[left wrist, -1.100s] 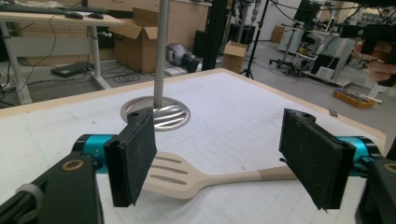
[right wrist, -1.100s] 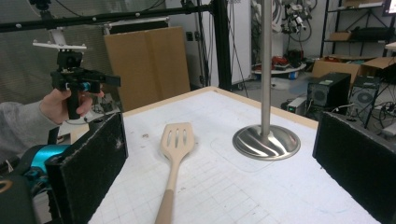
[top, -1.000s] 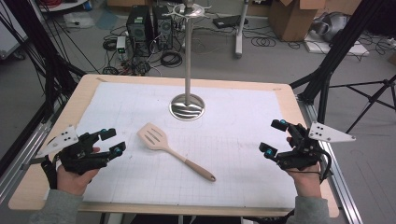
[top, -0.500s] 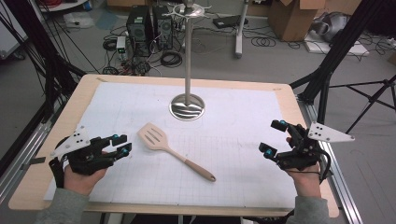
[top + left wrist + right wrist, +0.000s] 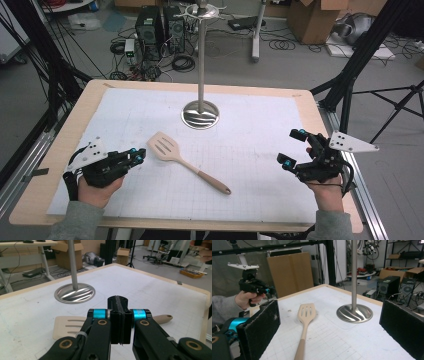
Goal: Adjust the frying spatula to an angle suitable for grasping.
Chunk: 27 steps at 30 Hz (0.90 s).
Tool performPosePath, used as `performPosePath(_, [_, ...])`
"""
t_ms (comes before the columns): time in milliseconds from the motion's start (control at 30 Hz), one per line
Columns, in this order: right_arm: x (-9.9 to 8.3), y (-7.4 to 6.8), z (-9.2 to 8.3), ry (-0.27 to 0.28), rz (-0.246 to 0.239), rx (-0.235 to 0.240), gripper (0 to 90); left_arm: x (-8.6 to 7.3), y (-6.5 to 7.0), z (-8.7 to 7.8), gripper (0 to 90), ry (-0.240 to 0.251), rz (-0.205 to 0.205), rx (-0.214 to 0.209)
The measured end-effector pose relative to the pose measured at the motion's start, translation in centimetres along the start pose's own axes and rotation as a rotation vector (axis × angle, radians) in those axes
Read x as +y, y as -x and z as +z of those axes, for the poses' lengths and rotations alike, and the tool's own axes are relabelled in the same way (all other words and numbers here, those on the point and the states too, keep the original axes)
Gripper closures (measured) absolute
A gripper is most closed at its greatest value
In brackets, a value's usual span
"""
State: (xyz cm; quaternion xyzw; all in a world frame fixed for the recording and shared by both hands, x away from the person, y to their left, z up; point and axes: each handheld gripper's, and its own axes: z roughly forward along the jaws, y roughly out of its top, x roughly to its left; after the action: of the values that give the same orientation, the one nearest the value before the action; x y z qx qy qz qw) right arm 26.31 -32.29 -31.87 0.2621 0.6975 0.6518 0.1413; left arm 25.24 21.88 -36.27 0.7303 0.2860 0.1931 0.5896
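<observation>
One slotted spatula (image 5: pixel 185 161) lay flat in front of the single metal stand (image 5: pixel 200 114), handle toward the right gripper (image 5: pixel 293 150), whose jaws were spread wide. The left gripper (image 5: pixel 136 156), jaws pressed together, was held just beside the blade. A grasp would best be taken across the narrow handle. Two grippers were counted.

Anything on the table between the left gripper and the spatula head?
Nothing visible. The left gripper, jaws shut, points at the spatula head across bare white mat. The stand base sits farther back, off that line.
</observation>
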Motion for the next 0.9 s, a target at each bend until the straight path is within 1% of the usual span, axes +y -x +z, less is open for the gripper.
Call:
performPosePath(133, [0.0, 0.0, 0.0, -0.001, -0.005, 0.001, 2.0, -0.3, 0.2, 0.7, 89.5, -0.014, 0.004, -0.002])
performPosePath(267, [-0.1, 0.0, 0.0, -0.003, -0.003, 0.002, 2.0, -0.5, 0.4, 1.6, 89.7, -0.024, -0.011, -0.008])
performPosePath(300, [-0.1, 0.0, 0.0, -0.003, 0.0, 0.001, 2.1, -0.5, 0.4, 1.6, 89.7, -0.024, -0.011, -0.008])
performPosePath(333, [-0.1, 0.0, 0.0, -0.004, 0.0, 0.001, 2.1, -0.7, 0.6, 2.1, 89.8, -0.032, -0.009, -0.009])
performPosePath(400, [-0.1, 0.0, 0.0, -0.004, 0.0, 0.002, 2.1, -0.8, 0.6, 2.3, 89.8, -0.041, -0.005, -0.011])
performPosePath(433, [-0.1, 0.1, 0.0, -0.001, -0.002, 0.002, 2.1, -0.9, 0.7, 2.8, 89.8, -0.048, -0.004, -0.016])
performPosePath(567, [-0.1, 0.1, 0.0, -0.005, 0.001, -0.001, 2.1, -1.2, 0.6, 3.1, 89.8, -0.047, -0.015, -0.01])
performPosePath(733, [-0.2, 0.1, 0.1, -0.012, 0.005, 0.002, 2.1, -1.6, 0.5, 3.7, 89.8, -0.063, -0.031, -0.002])
performPosePath(900, [-0.2, 0.1, 0.1, -0.01, 0.001, 0.001, 2.1, -1.7, 0.7, 4.2, 89.8, -0.073, -0.025, -0.001])
